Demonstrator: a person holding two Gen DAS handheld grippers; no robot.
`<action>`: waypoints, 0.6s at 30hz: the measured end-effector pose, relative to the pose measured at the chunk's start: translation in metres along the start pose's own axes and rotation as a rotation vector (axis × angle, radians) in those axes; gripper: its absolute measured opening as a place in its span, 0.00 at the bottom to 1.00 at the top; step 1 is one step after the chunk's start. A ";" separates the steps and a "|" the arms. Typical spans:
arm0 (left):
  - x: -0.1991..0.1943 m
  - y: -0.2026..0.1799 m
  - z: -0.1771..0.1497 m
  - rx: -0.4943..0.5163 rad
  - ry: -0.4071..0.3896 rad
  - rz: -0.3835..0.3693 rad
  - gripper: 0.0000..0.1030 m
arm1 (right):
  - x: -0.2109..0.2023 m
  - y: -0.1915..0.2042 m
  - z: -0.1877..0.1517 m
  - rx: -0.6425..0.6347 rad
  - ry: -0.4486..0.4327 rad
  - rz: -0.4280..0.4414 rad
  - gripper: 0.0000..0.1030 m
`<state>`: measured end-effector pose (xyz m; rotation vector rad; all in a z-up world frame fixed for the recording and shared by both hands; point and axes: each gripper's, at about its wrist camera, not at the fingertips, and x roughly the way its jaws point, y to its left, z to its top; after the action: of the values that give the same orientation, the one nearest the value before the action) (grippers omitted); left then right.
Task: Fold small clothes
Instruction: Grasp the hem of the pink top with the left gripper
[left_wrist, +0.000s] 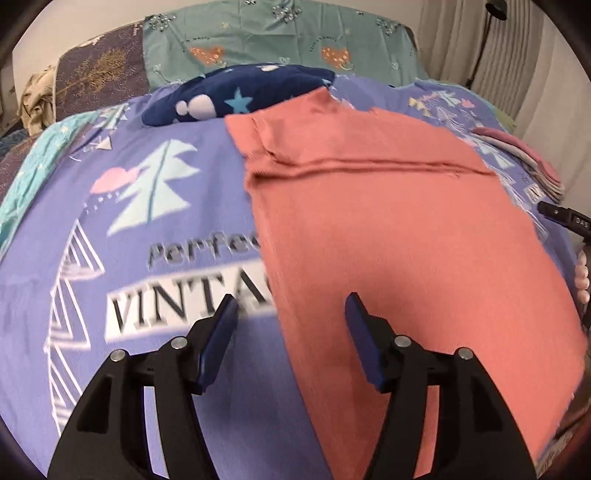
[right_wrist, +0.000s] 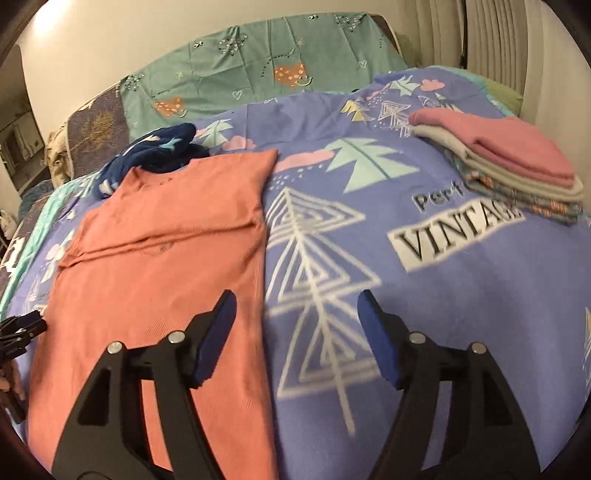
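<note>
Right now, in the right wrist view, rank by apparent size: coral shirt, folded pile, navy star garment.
1. coral shirt, largest.
2. folded pile.
3. navy star garment, partly hidden behind the shirt and farther away, so unsure.

Both cams ride low and close over the purple bedspread (left_wrist: 147, 229), looking along their own fingers toward the teal pillow (left_wrist: 280, 40) at the headboard end. Left wrist view sits off the coral shirt's (left_wrist: 388, 229) left edge, right wrist view off its right edge. Both catch the shirt and pillow.
</note>
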<state>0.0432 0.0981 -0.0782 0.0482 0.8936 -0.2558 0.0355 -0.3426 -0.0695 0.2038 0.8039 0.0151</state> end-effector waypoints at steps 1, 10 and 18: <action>-0.003 -0.002 -0.005 -0.002 0.005 -0.019 0.60 | -0.003 -0.002 -0.005 0.011 0.013 0.013 0.53; -0.031 -0.023 -0.049 0.047 0.055 -0.100 0.60 | -0.024 -0.015 -0.054 0.096 0.152 0.137 0.24; -0.062 -0.038 -0.094 0.033 0.088 -0.188 0.59 | -0.062 -0.032 -0.103 0.140 0.174 0.236 0.24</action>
<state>-0.0750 0.0875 -0.0866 0.0061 0.9829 -0.4463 -0.0837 -0.3617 -0.1005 0.4340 0.9516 0.2015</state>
